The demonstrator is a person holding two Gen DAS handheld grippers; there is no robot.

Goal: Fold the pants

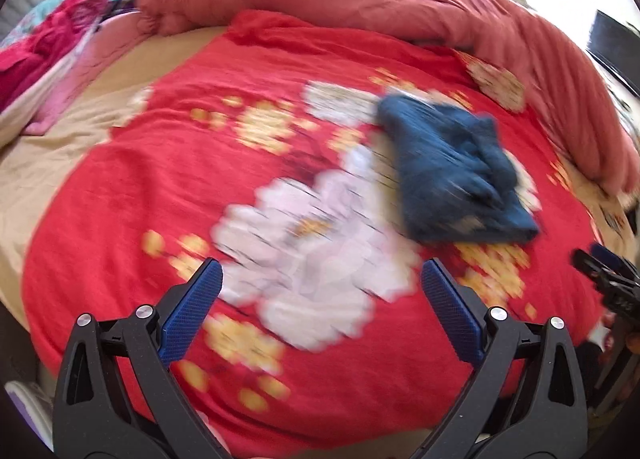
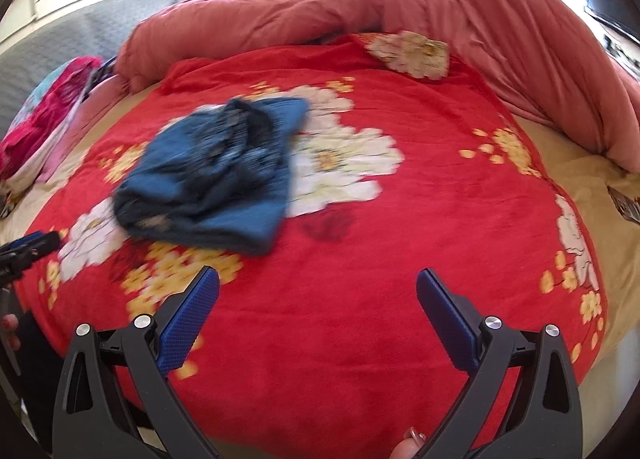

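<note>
Blanket (image 2: 400, 259) bears pants (image 2: 212, 179) beyond gaping fingers (image 2: 188, 319).

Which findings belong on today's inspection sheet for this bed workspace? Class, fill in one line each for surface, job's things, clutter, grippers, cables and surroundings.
Surface: red fleece blanket with white and yellow flowers, spread over a beige sheet.
Job's things: dark blue pants, lying in a compact bundle on the blanket; blurred.
Clutter: pink and magenta clothes pile at the bed's left edge.
Grippers: left gripper open, empty; right gripper open, empty; both short of the pants.
Cables: nothing seen.
Surroundings: rolled salmon-pink quilt along the far side; grey padded cover behind.
</note>
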